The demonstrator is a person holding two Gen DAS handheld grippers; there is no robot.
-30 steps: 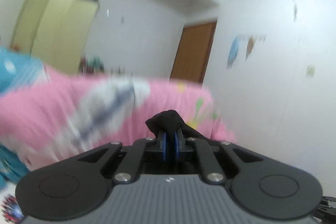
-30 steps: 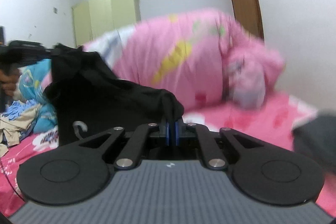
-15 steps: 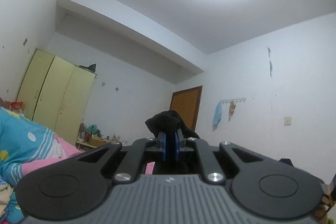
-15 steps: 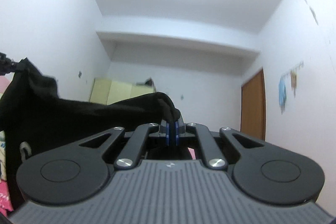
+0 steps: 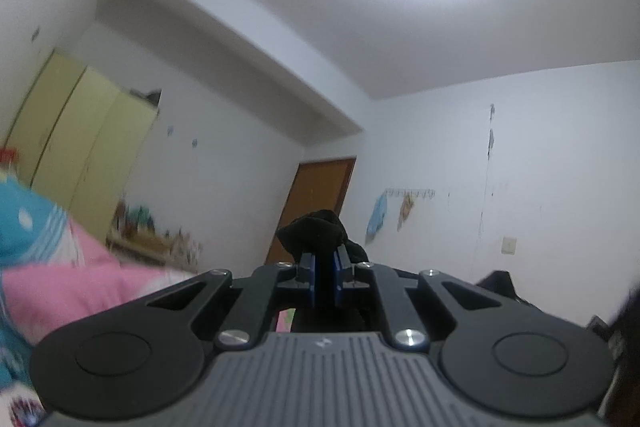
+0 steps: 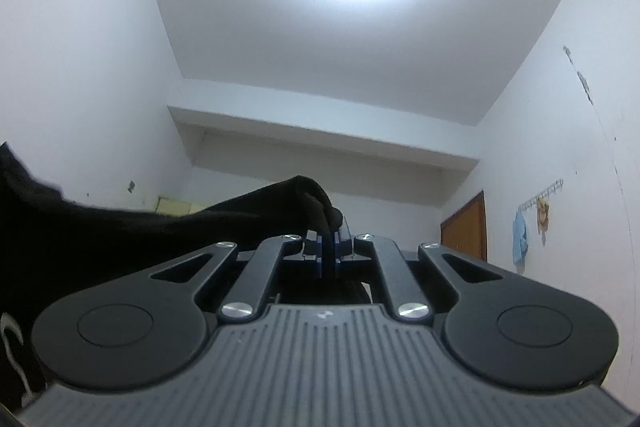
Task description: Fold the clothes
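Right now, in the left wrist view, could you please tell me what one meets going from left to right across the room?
Blue and pink bedding → yellow wardrobe → brown door → wall hooks with hanging items → wall switch.

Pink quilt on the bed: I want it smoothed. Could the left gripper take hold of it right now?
Probably not: the left gripper has its jaws shut on the black cloth garment, and the pink quilt lies lower, off to its left.
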